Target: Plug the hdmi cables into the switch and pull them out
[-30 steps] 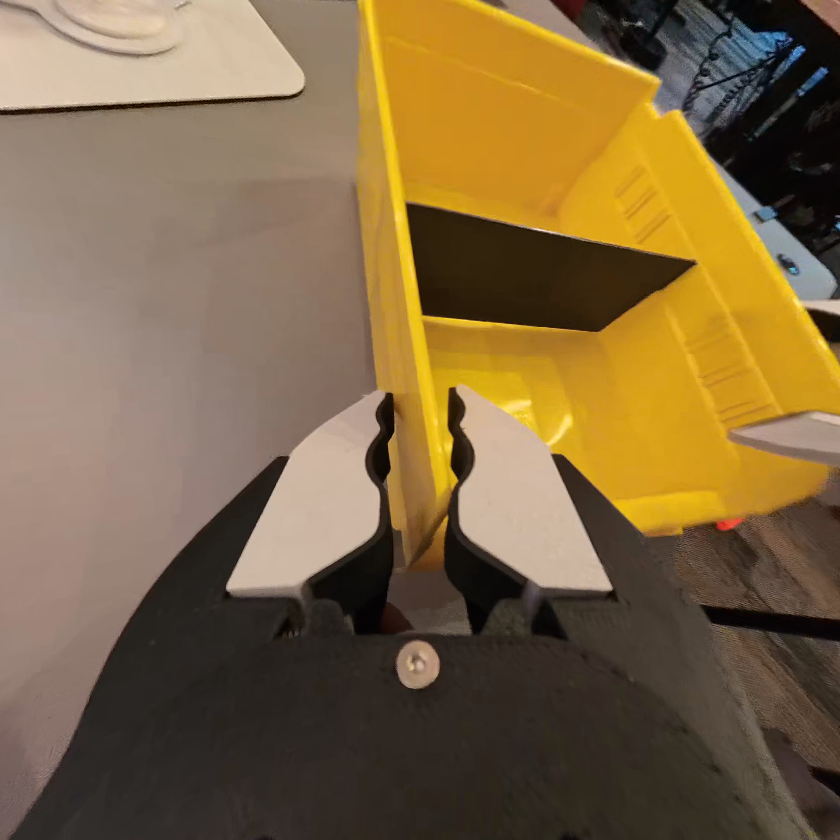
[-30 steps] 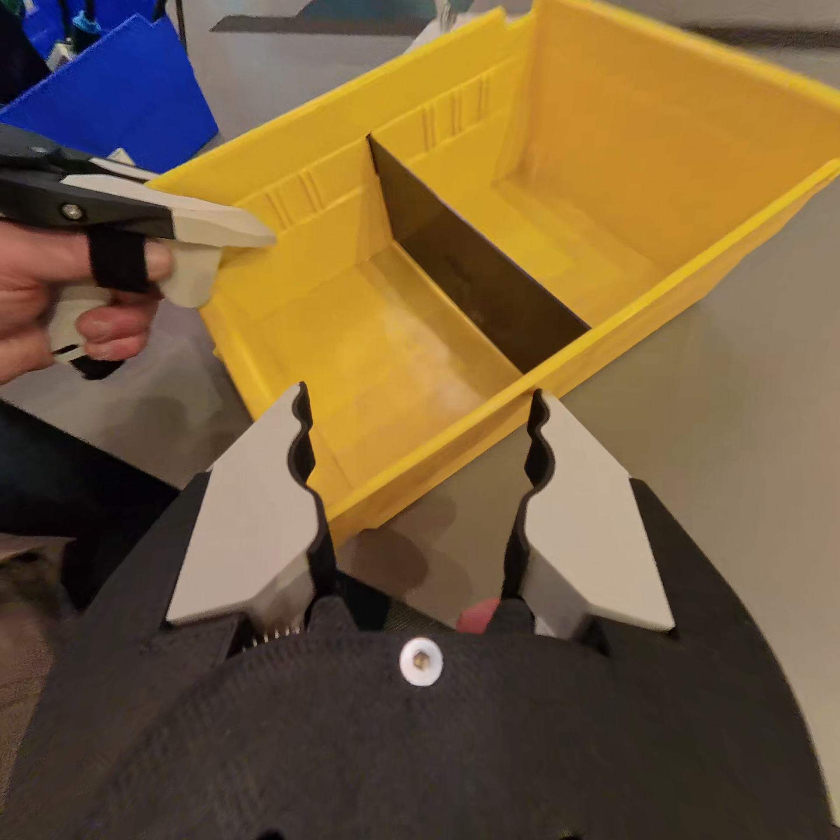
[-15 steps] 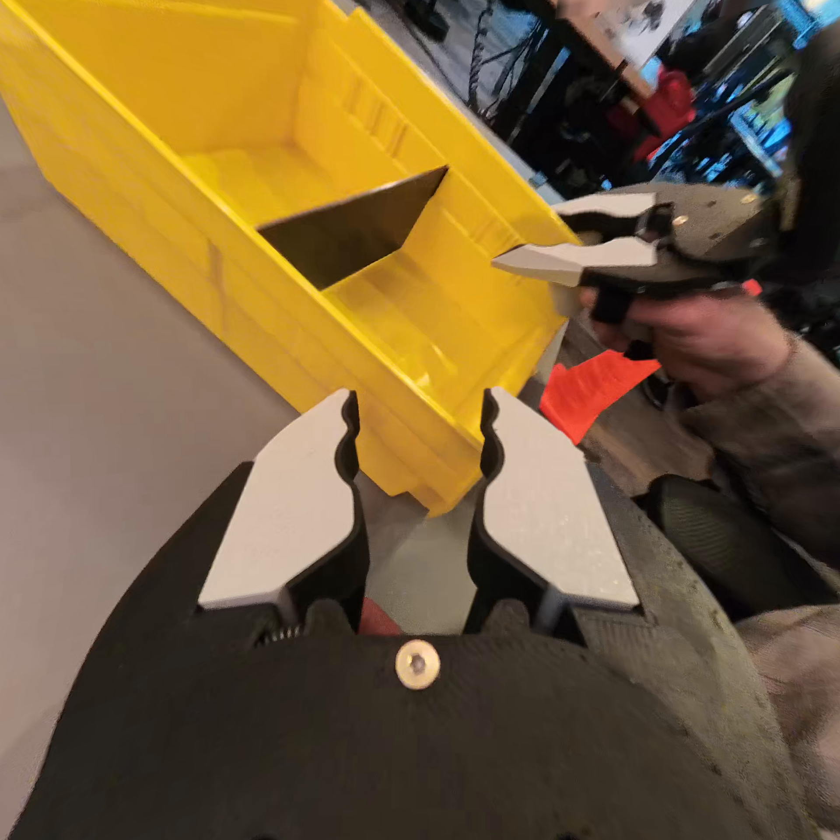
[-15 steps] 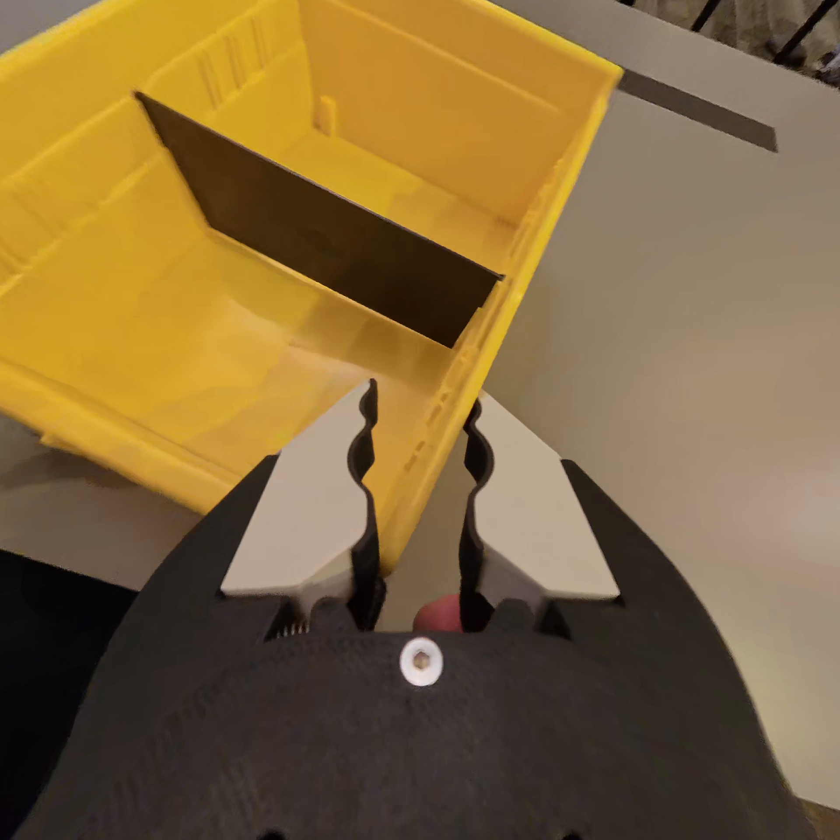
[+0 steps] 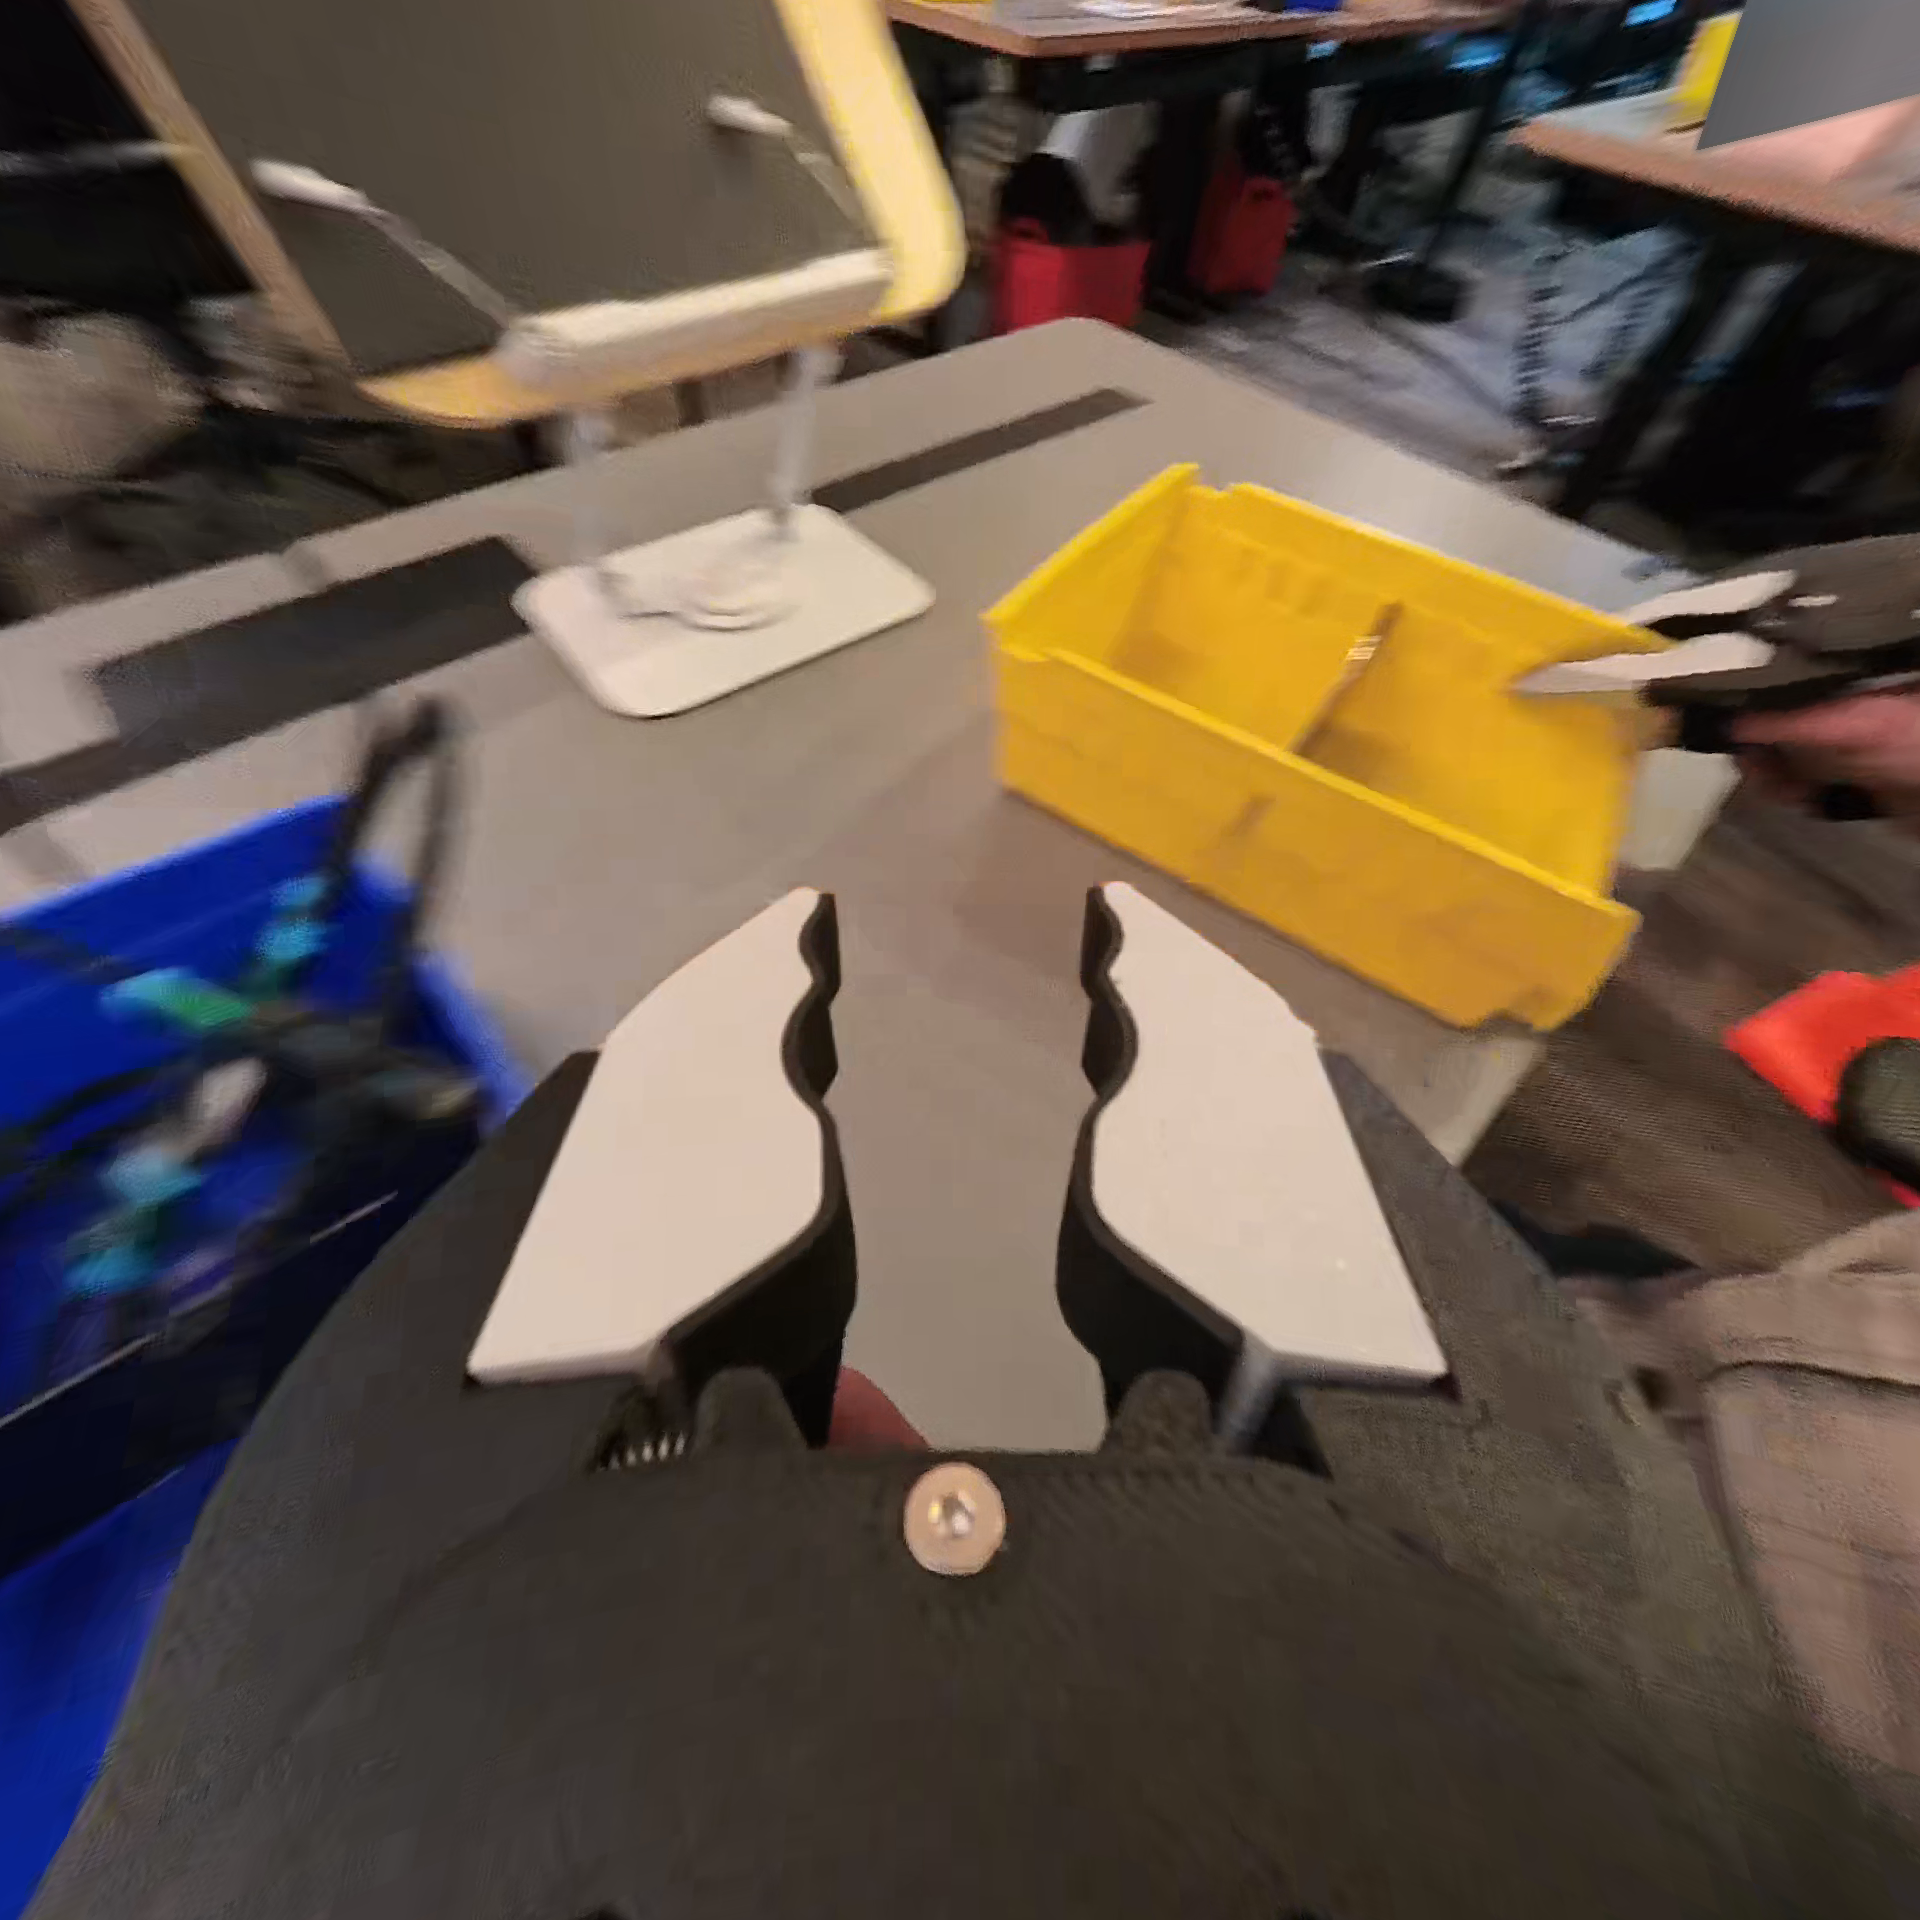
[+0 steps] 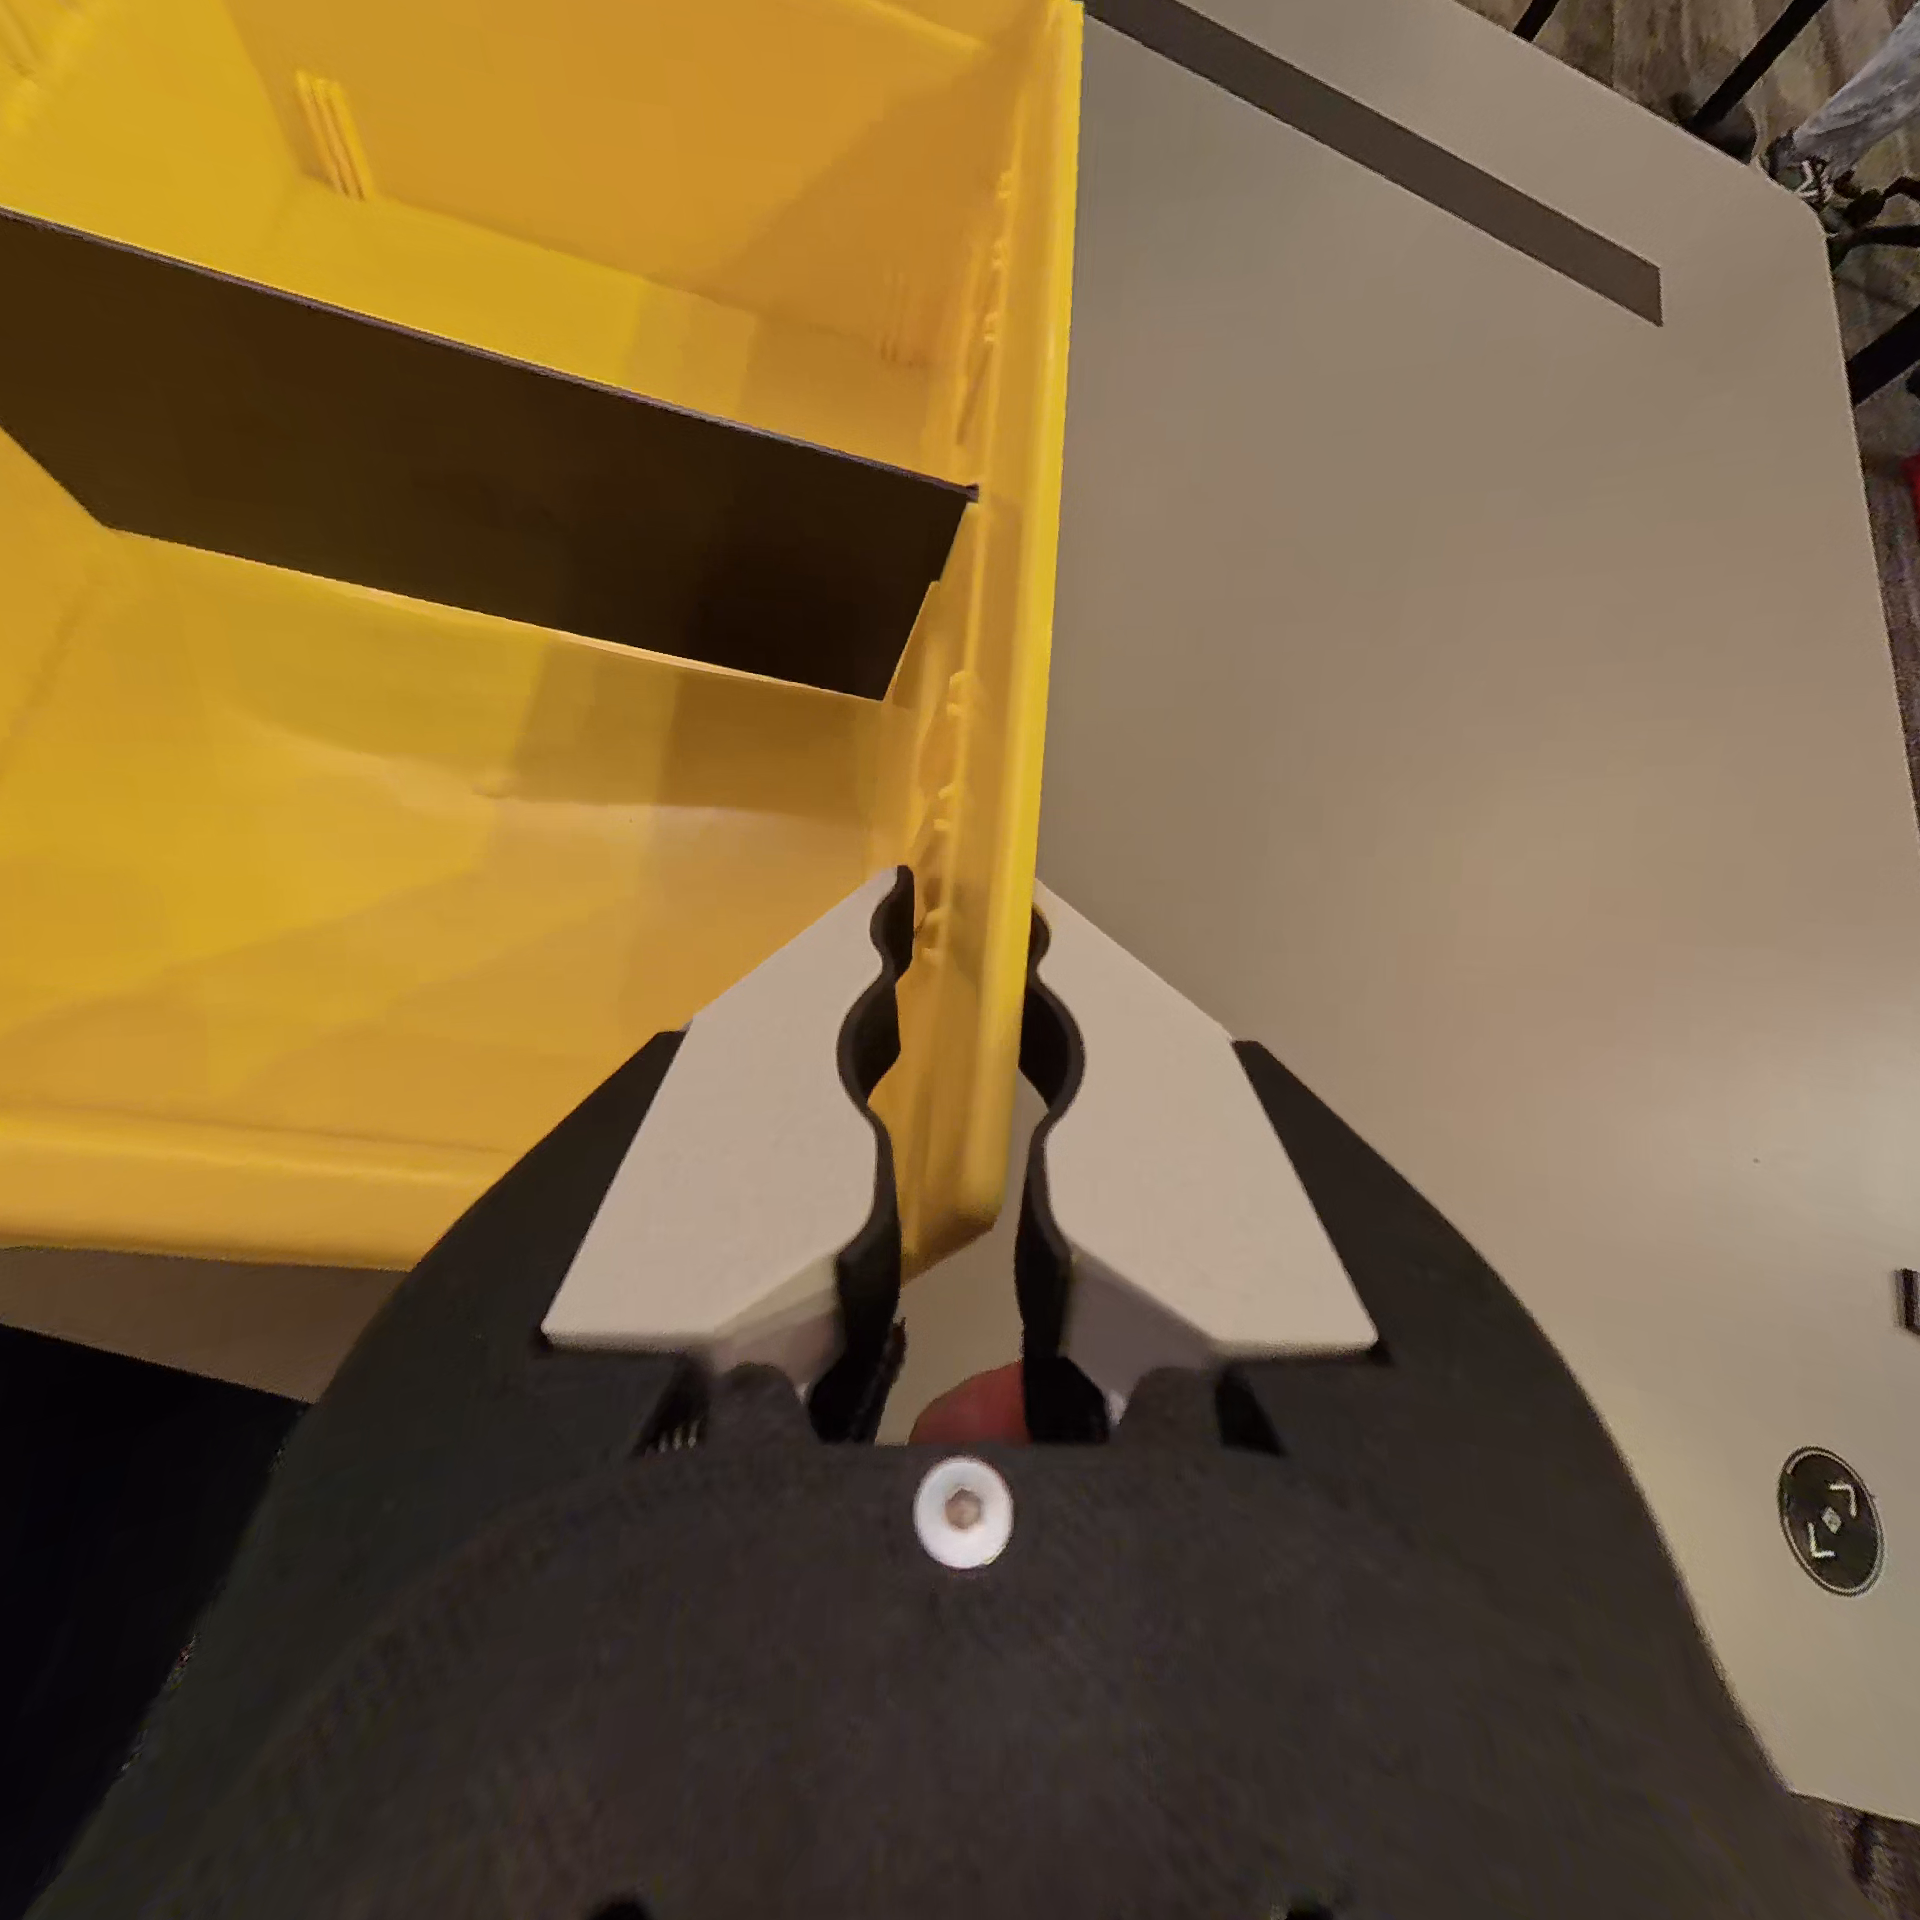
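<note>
Blue crate (image 5: 208, 1039), far left of the left wrist view, beside the table (image 5: 727, 831) edge; it holds dark and teal cable-like items, too blurred to tell whether these are the hdmi cables. No switch can be made out in either view. White flat base plate (image 5: 727, 623) with thin upright rods, on the grey table, well apart from the blue crate; above it a tilted grey panel with a yellow edge (image 5: 914, 208), blurred. Left gripper (image 5: 956, 914), centre foreground: jaws open with bare table between them, holding nothing, clear of every object. Yellow bin (image 5: 1299, 831), right of centre on the table near its corner, divided across the middle by a black divider (image 5: 1340, 686) into two compartments; both look empty. Right gripper (image 5: 1621, 644), far right of that view, held in a hand (image 5: 1839, 748), its tips at the bin's right end. In the right wrist view: yellow bin (image 6: 520, 935) fills the left, black divider (image 6: 468, 520) crossing it; right gripper (image 6: 971, 894), jaws closed on the bin's side wall, one finger inside, the other outside. Grey table (image 6: 1455, 831) to the right, with a dark strip (image 6: 1455, 187) near its far edge and a round black marker (image 6: 1831, 1534) near its near corner.
</note>
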{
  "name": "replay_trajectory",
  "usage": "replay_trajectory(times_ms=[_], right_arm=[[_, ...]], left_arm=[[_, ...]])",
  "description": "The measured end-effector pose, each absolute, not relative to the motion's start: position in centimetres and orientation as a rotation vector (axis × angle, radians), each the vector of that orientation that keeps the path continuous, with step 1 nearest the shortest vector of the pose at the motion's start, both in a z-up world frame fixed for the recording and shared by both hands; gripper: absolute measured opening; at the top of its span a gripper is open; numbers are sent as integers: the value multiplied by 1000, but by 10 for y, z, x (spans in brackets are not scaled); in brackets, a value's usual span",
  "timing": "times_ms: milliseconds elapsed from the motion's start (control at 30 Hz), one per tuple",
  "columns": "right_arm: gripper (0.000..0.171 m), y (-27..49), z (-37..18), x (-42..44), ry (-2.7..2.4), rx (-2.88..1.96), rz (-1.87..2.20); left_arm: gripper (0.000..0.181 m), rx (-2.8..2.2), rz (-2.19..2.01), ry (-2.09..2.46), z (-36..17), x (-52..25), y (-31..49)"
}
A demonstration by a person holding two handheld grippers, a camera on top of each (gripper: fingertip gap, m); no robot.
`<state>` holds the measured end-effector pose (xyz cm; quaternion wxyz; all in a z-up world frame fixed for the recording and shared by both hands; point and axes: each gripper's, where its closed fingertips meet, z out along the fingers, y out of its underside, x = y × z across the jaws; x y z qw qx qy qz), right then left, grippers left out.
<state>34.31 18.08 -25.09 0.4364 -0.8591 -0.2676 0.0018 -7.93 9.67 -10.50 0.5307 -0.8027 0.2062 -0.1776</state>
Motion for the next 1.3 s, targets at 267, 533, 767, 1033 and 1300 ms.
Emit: replay_trajectory(times_ms=[267, 533, 767, 1033, 1300], right_arm=[[14, 185, -252, 348, -684, -2134, -9], [14, 187, -251, 351, -709, -2145, -18], [15, 188, -252, 355, -693, -2149, -9], [15, 190, -252, 366, -675, -2147, -18], [12, 192, -252, 377, -641, -2149, 27]], left_arm=[[54, -2070, 207, 196, -120, -285, 87], [71, -2227, 339, 43, -176, -370, 82], [73, -2318, 346, -17, -207, -393, 82], [38, -2425, 330, 68, -244, -391, 83], [12, -2403, 212, 44, -248, -384, 86]])
